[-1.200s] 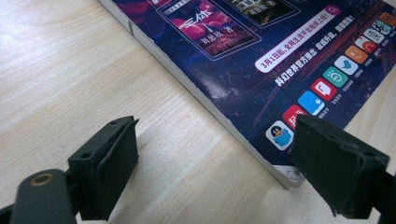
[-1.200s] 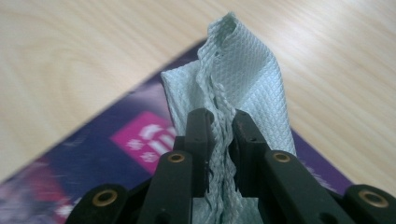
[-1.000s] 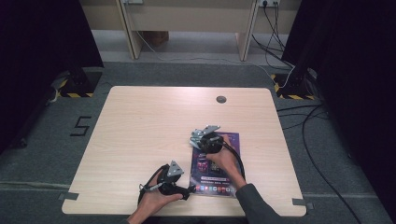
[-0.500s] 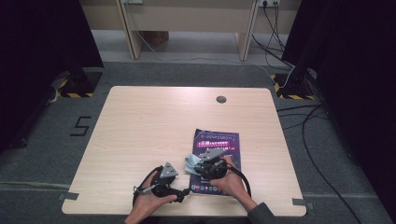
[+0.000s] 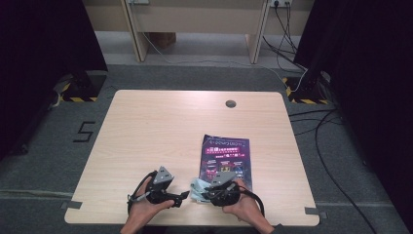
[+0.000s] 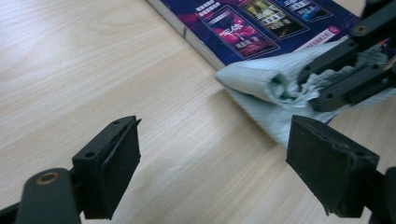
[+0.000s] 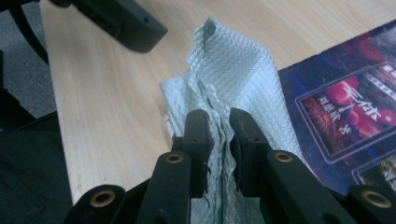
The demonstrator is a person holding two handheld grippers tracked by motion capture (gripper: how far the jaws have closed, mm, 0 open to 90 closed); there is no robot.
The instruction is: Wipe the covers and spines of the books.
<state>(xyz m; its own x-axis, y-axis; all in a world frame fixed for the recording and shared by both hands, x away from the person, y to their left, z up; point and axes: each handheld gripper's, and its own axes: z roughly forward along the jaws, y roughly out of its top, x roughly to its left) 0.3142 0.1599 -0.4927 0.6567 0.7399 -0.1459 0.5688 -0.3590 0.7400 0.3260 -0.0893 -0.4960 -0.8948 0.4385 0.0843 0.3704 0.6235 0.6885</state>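
Pinching a bunched pale-green cloth at the table's near edge, beside the purple booklet, right gripper clamped, left gripper spread empty nearby: left should seize the free corner squarely before spreading.

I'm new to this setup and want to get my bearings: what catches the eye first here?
The purple magazine lying on the right half of the pale table stands out most. At its near left corner the right gripper is shut on a bunched pale-green cloth. Just left of it, the left gripper is open over bare wood, facing the cloth.
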